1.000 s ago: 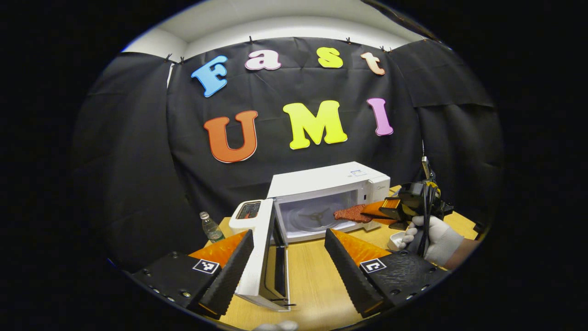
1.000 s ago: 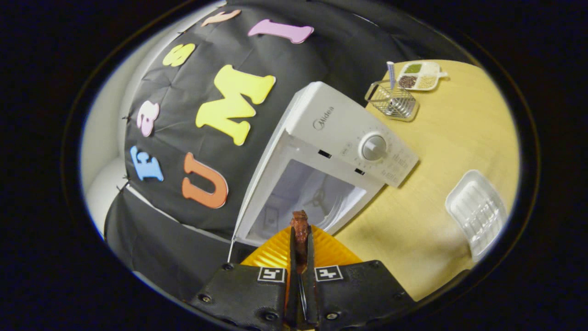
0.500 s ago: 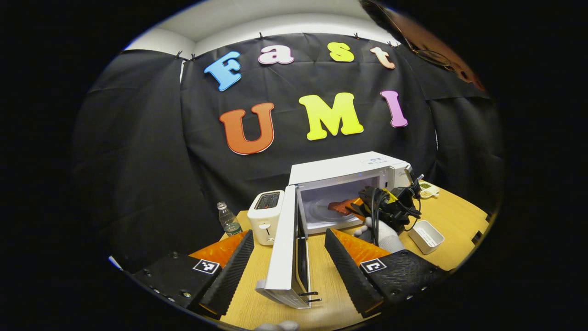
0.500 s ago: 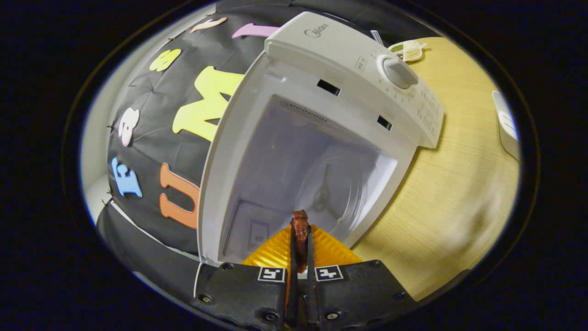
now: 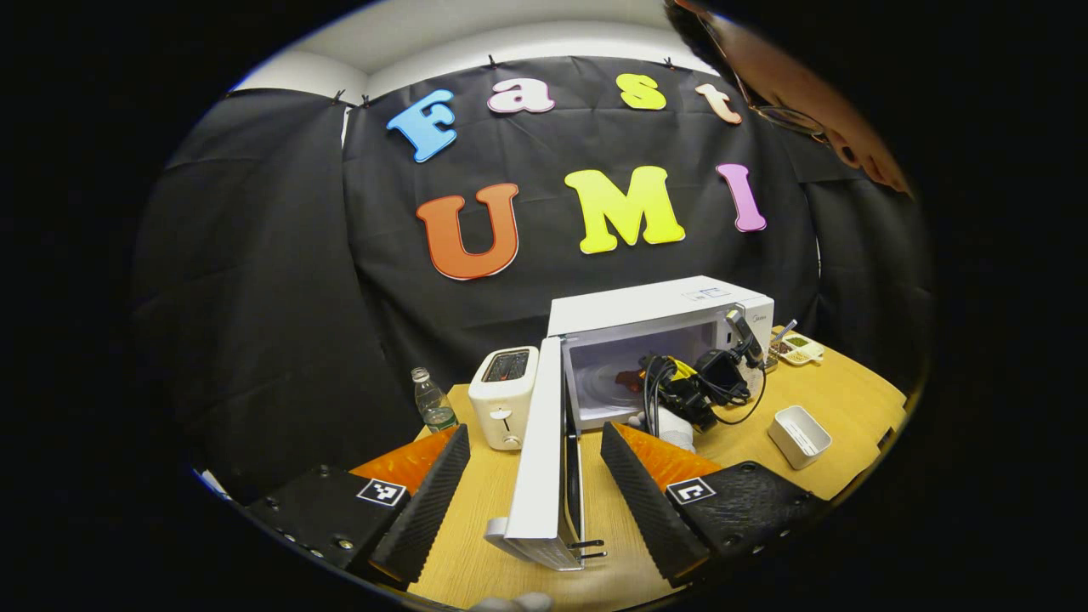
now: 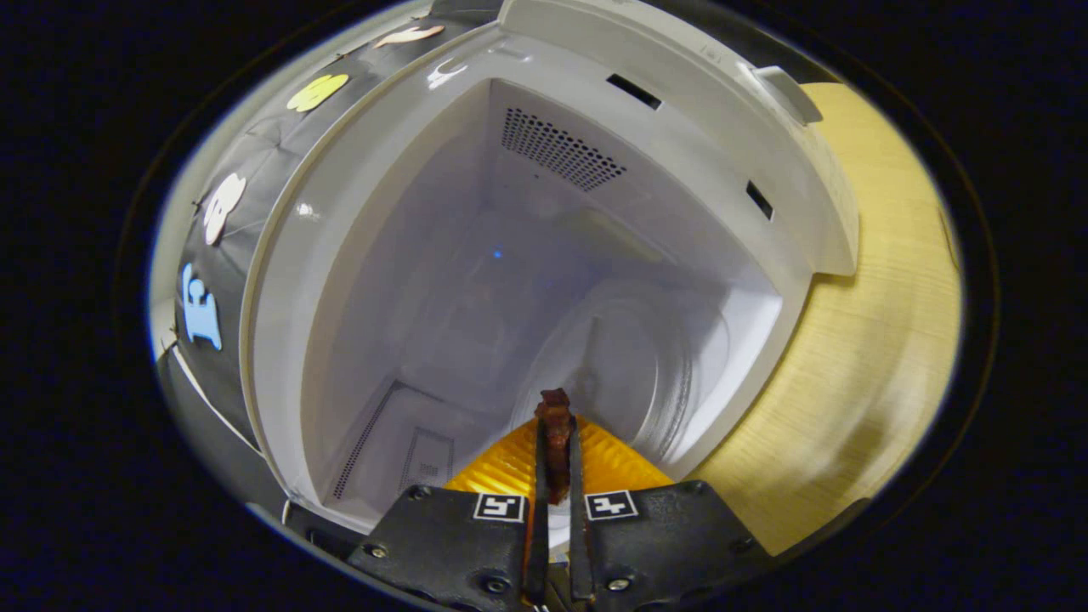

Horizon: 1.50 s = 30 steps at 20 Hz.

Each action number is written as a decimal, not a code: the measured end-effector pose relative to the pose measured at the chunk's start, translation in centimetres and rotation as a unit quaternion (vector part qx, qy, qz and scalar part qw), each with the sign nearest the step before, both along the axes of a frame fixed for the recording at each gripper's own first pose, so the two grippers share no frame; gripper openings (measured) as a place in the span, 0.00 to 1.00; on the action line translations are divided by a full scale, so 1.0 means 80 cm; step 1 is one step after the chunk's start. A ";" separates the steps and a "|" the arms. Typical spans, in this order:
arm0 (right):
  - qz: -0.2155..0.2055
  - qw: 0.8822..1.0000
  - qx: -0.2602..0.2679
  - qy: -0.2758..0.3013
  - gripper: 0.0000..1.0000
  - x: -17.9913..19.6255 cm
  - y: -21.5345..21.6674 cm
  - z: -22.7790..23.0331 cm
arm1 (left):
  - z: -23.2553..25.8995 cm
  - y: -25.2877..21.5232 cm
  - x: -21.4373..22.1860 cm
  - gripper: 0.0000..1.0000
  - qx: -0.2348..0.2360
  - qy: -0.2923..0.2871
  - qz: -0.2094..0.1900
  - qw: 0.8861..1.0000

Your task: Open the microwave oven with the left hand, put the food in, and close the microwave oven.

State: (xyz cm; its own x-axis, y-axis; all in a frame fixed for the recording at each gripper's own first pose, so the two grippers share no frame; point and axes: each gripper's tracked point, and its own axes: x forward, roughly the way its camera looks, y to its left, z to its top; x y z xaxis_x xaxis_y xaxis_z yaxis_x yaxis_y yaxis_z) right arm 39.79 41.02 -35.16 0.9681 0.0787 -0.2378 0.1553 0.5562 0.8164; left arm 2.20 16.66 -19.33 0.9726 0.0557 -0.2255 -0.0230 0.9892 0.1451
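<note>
Wooden surface (image 5: 837,399), centre frame: microwave oven (image 5: 659,310) with door (image 5: 544,463) swung open.

Right hand-held gripper (image 6: 554,463) has moved from outside the opening a second ago to inside the cavity, jaws clamped narrow on the food (image 6: 556,416), low centre of the right gripper view, above the turntable (image 6: 629,374). Left hand-held gripper (image 5: 535,476) stays wide, straddling the door edge. Release looks due next, then closing.

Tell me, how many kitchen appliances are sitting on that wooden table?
2. The white microwave stands at the back with its door swung open, and a white toaster sits just left of it. Others may be hidden.
</note>
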 end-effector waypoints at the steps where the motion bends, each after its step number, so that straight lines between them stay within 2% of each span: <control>1: -0.003 1.000 -0.016 -0.003 0.05 0.004 -0.002 0.000 | -0.002 0.001 0.000 0.95 0.000 0.003 0.002 1.000; 2: -0.004 0.999 -0.041 -0.007 0.15 0.005 -0.003 0.001 | -0.002 -0.001 -0.001 0.95 -0.002 0.003 0.001 1.000; 3: -0.002 0.998 -0.059 -0.008 0.07 0.008 -0.003 0.000 | -0.002 -0.002 0.000 0.95 -0.001 0.004 0.002 1.000; 4: 0.003 0.996 -0.084 -0.004 0.08 0.010 -0.001 -0.004 | -0.004 -0.003 -0.001 0.95 0.000 0.005 0.002 1.000; 5: 0.008 0.994 -0.108 0.008 0.19 0.010 -0.001 -0.014 | -0.003 -0.004 -0.002 0.95 0.000 0.005 0.002 1.000; 6: 0.013 0.993 -0.119 0.014 0.20 0.008 -0.002 -0.020 | -0.002 -0.006 -0.001 1.00 0.000 0.004 0.003 1.000; 7: 0.015 0.992 -0.121 0.013 0.21 0.008 -0.003 -0.019 | -0.002 -0.005 -0.003 1.00 0.000 0.004 0.004 1.000; 8: 0.010 0.992 -0.127 0.012 0.40 0.006 -0.007 -0.015 | -0.004 -0.003 -0.004 1.00 0.000 0.005 0.004 1.000; 9: 0.003 0.990 -0.141 0.007 0.37 0.005 -0.017 -0.010 | -0.002 -0.004 -0.003 0.95 0.000 0.005 0.006 1.000; 10: -0.006 0.987 -0.164 0.002 0.46 0.005 -0.029 -0.003 | -0.001 -0.002 -0.004 0.95 0.000 0.004 0.007 1.000; 11: -0.004 0.984 -0.178 -0.005 0.49 0.006 -0.033 0.003 | 0.000 -0.003 -0.005 0.95 -0.001 0.004 0.008 1.000; 13: 0.007 0.983 -0.183 -0.014 0.72 -0.002 -0.030 0.016 | 0.000 0.000 -0.005 0.95 -0.003 0.002 0.011 1.000; 14: 0.008 0.982 -0.188 -0.017 0.72 -0.007 -0.033 0.019 | 0.000 -0.001 -0.005 1.00 -0.004 0.005 0.013 1.000; 15: 0.013 0.981 -0.191 -0.018 0.60 -0.015 -0.033 0.023 | 0.001 -0.001 -0.006 0.95 -0.005 0.003 0.012 1.000; 16: 0.019 0.980 -0.199 -0.019 0.73 -0.025 -0.033 0.027 | 0.005 -0.001 -0.007 0.95 -0.004 -0.002 0.011 1.000; 17: 0.024 0.978 -0.207 -0.018 0.74 -0.034 -0.034 0.033 | 0.010 -0.001 -0.006 0.95 -0.004 -0.005 0.010 1.000; 18: 0.031 0.976 -0.213 -0.020 0.70 -0.048 -0.035 0.045 | 0.014 0.001 -0.005 0.95 -0.004 -0.009 0.010 1.000; 19: 0.043 0.974 -0.220 -0.029 0.72 -0.060 -0.034 0.058 | 0.019 0.003 -0.004 0.95 -0.006 -0.012 0.010 1.000; 20: 0.057 0.971 -0.231 -0.037 0.79 -0.074 -0.035 0.075 | 0.025 0.003 -0.004 0.95 -0.009 -0.017 0.009 1.000; 22: 0.066 0.958 -0.277 -0.048 0.88 -0.103 -0.056 0.109 | 0.036 0.007 -0.006 0.95 -0.014 -0.026 0.007 1.000; 24: 0.070 0.946 -0.310 -0.060 0.89 -0.135 -0.083 0.147 | 0.046 0.021 -0.006 0.95 -0.016 -0.030 0.013 0.999; 26: 0.096 0.938 -0.325 -0.066 0.91 -0.173 -0.102 0.172 | 0.057 0.035 -0.004 0.95 -0.019 -0.038 0.019 0.999; 28: 0.129 0.921 -0.364 -0.052 0.90 -0.220 -0.134 0.175 | 0.067 0.052 -0.003 0.95 -0.016 -0.044 0.026 0.999; 30: 0.139 0.901 -0.409 -0.046 0.91 -0.263 -0.171 0.187 | 0.076 0.067 0.003 0.95 -0.012 -0.053 0.030 0.998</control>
